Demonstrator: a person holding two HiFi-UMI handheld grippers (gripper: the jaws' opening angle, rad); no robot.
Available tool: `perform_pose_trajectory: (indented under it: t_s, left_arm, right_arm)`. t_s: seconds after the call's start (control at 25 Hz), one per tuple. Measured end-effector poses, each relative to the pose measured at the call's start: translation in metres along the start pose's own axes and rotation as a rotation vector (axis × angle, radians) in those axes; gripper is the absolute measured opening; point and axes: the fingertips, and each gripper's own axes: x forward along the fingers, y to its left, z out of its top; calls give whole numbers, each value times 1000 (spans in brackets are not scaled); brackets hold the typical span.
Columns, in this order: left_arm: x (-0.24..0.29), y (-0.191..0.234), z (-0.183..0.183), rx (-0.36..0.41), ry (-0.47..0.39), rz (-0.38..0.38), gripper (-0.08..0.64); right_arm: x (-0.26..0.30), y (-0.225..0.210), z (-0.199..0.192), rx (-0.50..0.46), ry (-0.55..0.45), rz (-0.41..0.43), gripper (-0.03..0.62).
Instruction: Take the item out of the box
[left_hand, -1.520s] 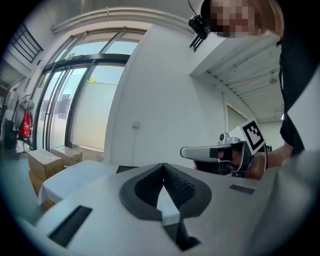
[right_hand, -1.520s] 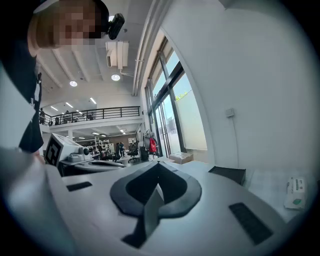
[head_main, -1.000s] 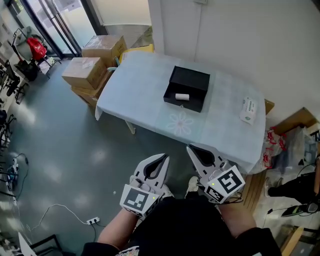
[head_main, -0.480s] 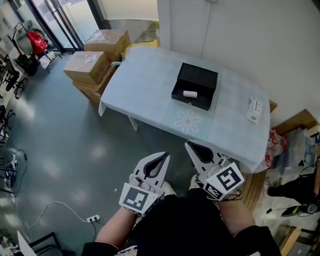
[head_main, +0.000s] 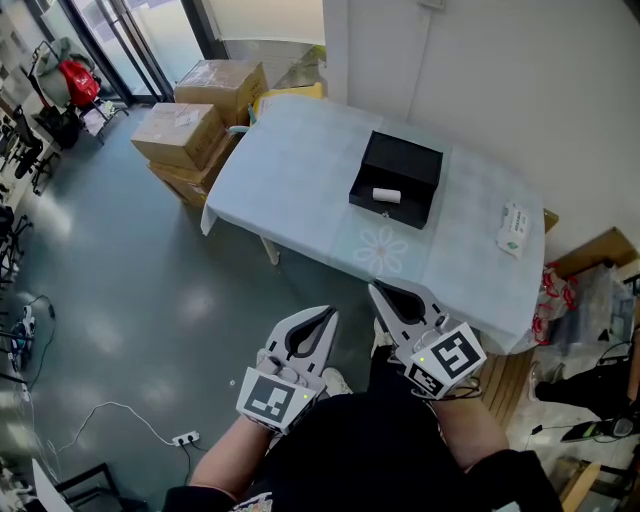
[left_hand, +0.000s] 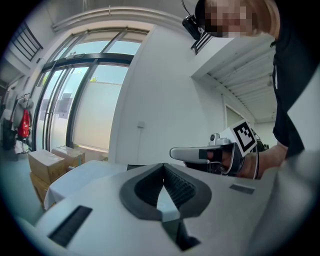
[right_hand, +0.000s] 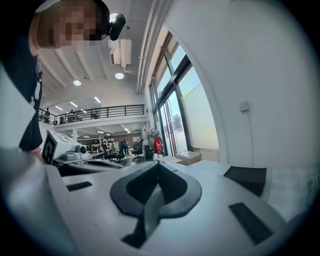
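An open black box (head_main: 396, 178) sits on a table (head_main: 290, 170) covered in pale blue cloth, with a small white item (head_main: 386, 196) lying inside it. Both grippers hang well short of the table, over the grey floor. In the head view the left gripper (head_main: 326, 315) is at the lower middle and the right gripper (head_main: 377, 291) beside it. Each has its jaws together with nothing between them. The box's dark edge (right_hand: 246, 177) shows at the right of the right gripper view. The left gripper view shows the right gripper (left_hand: 172, 152) from the side.
A white packet (head_main: 515, 228) lies near the table's right end. Cardboard boxes (head_main: 195, 122) are stacked on the floor left of the table. A white wall runs behind it. Bags and clutter (head_main: 575, 300) sit at the right. A cable and power strip (head_main: 185, 438) lie on the floor.
The view has shifted so the table and box sit a little lower and further right in the head view. The grippers keep their pose, jaws together.
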Motion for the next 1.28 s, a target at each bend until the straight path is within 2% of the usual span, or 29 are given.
perform_pose_trajectory:
  t_s: [0.24, 0.72, 1.28]
  left_arm:
    - [28, 6, 2, -6, 6, 18, 8]
    - [111, 27, -5, -32, 40, 23, 8]
    - [198, 62, -18, -88, 61, 18, 8]
  right_arm:
    - [10, -32, 1, 2, 12, 19, 9]
    - [50, -130, -10, 23, 84, 30, 9]
    - [104, -241, -42, 36, 195, 30, 9]
